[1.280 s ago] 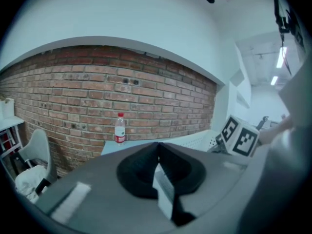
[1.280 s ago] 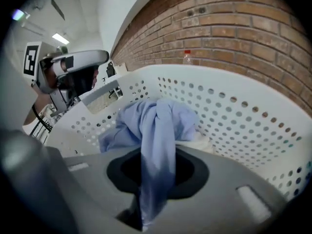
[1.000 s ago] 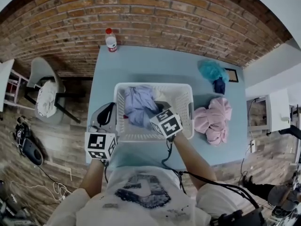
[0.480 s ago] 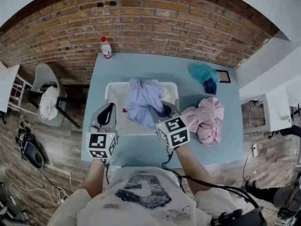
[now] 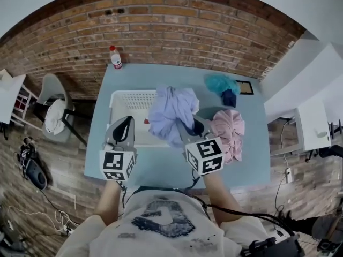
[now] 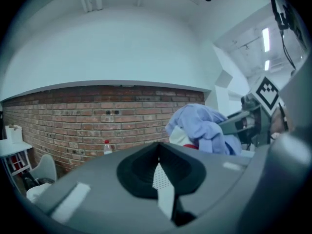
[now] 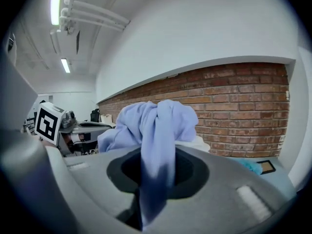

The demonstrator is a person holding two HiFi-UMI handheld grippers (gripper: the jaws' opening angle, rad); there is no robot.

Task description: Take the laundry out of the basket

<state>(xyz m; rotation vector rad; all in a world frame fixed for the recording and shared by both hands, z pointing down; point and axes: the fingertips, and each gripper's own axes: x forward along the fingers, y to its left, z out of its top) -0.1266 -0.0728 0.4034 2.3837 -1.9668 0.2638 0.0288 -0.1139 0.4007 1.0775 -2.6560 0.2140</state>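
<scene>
The white mesh laundry basket [image 5: 128, 98] stands on the light blue table. My right gripper [image 5: 190, 126] is shut on a lavender garment [image 5: 170, 111] and holds it bunched in the air over the basket's right half. In the right gripper view the cloth [image 7: 156, 121] runs down between the jaws of that gripper [image 7: 156, 165]. My left gripper [image 5: 122, 121] hovers over the basket's near left corner, its tips together and nothing in them. In the left gripper view [image 6: 157, 155], only a sliver of basket mesh [image 6: 160, 177] shows behind the tips, with the lifted garment [image 6: 204, 126] to the right.
A pink garment [image 5: 230, 133] lies on the table right of the basket. A teal garment [image 5: 221, 82] on a dark one sits at the far right. A red-capped bottle [image 5: 114, 58] stands at the far left corner by the brick wall. A chair [image 5: 53, 111] is off the table's left.
The right gripper has risen and pulled the lavender garment up out of the basket, toward the near right. The left gripper has lifted from beside the basket's left wall to above its corner.
</scene>
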